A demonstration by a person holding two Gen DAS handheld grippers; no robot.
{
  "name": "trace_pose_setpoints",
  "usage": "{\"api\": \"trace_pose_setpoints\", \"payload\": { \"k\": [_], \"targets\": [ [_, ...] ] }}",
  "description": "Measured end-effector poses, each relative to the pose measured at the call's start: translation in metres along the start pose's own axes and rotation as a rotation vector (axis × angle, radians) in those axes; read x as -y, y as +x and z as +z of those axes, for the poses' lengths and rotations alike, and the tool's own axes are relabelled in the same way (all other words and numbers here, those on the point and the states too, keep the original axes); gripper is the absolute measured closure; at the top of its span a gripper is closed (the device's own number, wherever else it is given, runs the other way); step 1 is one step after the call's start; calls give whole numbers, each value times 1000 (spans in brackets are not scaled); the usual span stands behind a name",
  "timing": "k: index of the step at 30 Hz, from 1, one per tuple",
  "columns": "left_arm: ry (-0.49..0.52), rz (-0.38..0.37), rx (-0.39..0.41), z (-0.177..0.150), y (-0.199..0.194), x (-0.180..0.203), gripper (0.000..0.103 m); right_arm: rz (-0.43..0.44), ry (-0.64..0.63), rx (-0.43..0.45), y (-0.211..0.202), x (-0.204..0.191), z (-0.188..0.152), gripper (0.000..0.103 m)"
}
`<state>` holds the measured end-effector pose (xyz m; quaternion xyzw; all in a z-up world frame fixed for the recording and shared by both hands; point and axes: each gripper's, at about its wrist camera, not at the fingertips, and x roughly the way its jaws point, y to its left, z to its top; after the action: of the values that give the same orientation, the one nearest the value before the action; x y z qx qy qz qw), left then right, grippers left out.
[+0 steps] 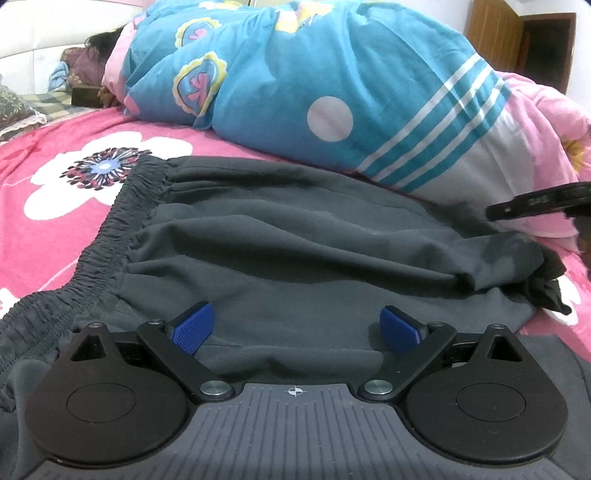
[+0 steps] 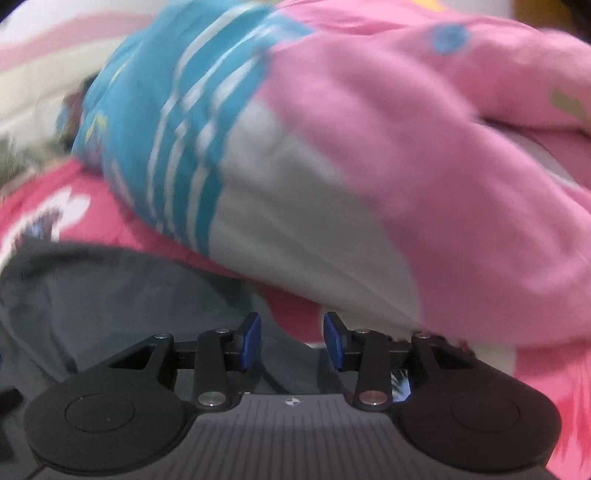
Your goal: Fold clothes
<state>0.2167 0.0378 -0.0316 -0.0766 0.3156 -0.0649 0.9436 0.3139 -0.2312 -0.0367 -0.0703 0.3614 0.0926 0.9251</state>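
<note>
Left gripper [image 1: 297,328] first: its blue fingers [image 1: 194,326] are spread wide with nothing pinched, and they sit low over the dark grey trousers [image 1: 288,236]. The trousers lie flat on the bed, folded over, with the gathered elastic waistband [image 1: 122,221] running down the left side and the bunched leg ends at the right.

Over on the right wrist view the picture is smeared. The right gripper [image 2: 291,341] has its fingers [image 2: 251,339] partly apart, a clear gap between the pads and no cloth in it. Below them is the edge of the trousers [image 2: 110,295], with the pink bedsheet [image 2: 295,306] showing just ahead of the gap.

From the left view, the tip of the right gripper [image 1: 535,203] pokes in at the right edge, above the far corner of the trousers.

Further out: a big rolled quilt [image 1: 332,81], blue with white stripes and a pink lining, lies right along the far edge of the trousers and looms over both grippers. The pink floral bedsheet [image 1: 66,166] spreads to the left. A person's dark hair [image 1: 101,42] peeks out at the quilt's far end, by a white headboard [image 1: 44,33], and a wooden door [image 1: 517,37] stands at the back right
</note>
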Motion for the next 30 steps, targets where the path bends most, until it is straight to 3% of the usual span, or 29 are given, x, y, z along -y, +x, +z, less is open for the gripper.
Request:
{"api": "trace_pose_setpoints", "payload": {
  "k": [3, 4, 5, 11, 15, 20, 25, 30],
  "targets": [
    [-1, -1, -1, 0, 0, -1, 6, -21, -73, -32, 18, -10, 1, 66],
    [0, -1, -1, 0, 0, -1, 6, -32, -96, -43, 24, -13, 1, 89],
    [1, -1, -2, 0, 0, -1, 6, -48, -102, -53, 29, -14, 1, 101],
    [5, 0, -5, -1, 0, -1, 6, -99, -58, -48, 61, -9, 2, 101],
    [11, 3, -7, -2, 1, -1, 5, -119, 9, -25, 68, -2, 5, 94],
    [15, 3, -5, -2, 0, -1, 5, -83, 119, -30, 38, 18, 5, 61],
    [18, 5, 9, -2, -2, 0, 5, -60, 217, 48, -33, 47, -14, 51],
    [29, -8, 60, 1, -14, 5, 5, 41, 349, 49, -89, 62, -46, 51]
  ]
}}
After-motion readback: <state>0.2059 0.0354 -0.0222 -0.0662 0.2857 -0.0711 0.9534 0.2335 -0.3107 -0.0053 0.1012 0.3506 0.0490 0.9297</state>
